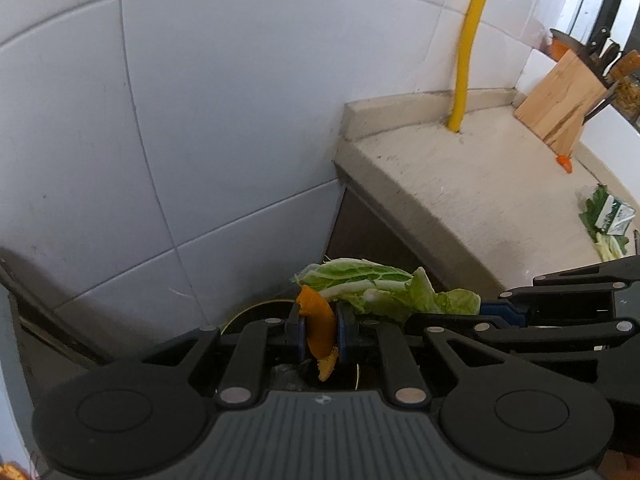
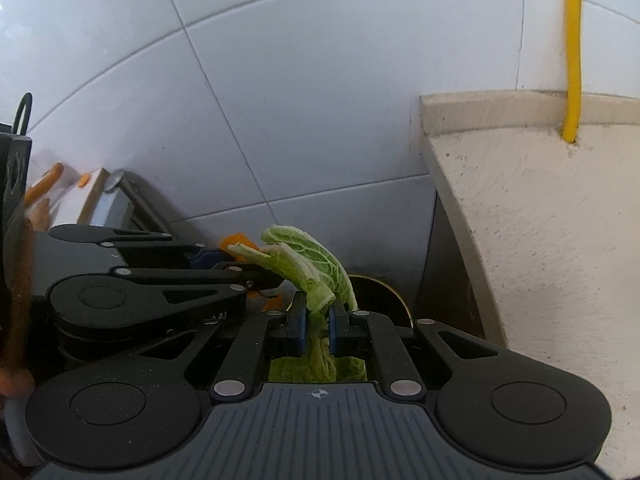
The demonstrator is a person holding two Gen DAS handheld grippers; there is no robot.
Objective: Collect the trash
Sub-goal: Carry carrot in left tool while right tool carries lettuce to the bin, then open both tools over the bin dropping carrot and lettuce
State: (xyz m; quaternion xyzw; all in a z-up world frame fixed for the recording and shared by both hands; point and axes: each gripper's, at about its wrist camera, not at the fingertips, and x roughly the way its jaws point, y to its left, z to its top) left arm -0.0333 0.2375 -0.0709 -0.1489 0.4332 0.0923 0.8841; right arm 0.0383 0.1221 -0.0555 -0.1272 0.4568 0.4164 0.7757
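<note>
I have my left gripper [image 1: 320,332] clamped on a curl of orange peel [image 1: 319,330], its 2 blue pads nearly together with the peel pinched between them. My right gripper [image 2: 318,330] is closed the same way on limp cabbage leaves [image 2: 316,268], which arch up and over its fingers. Both hang close together, pointing down beside the countertop [image 1: 460,192], over a dark bin [image 2: 384,292] with a yellowish rim; I cannot make out its contents. A wooden knife block [image 1: 560,108] holds dark-handled knives. More greens [image 1: 600,220] lie on the counter.
</note>
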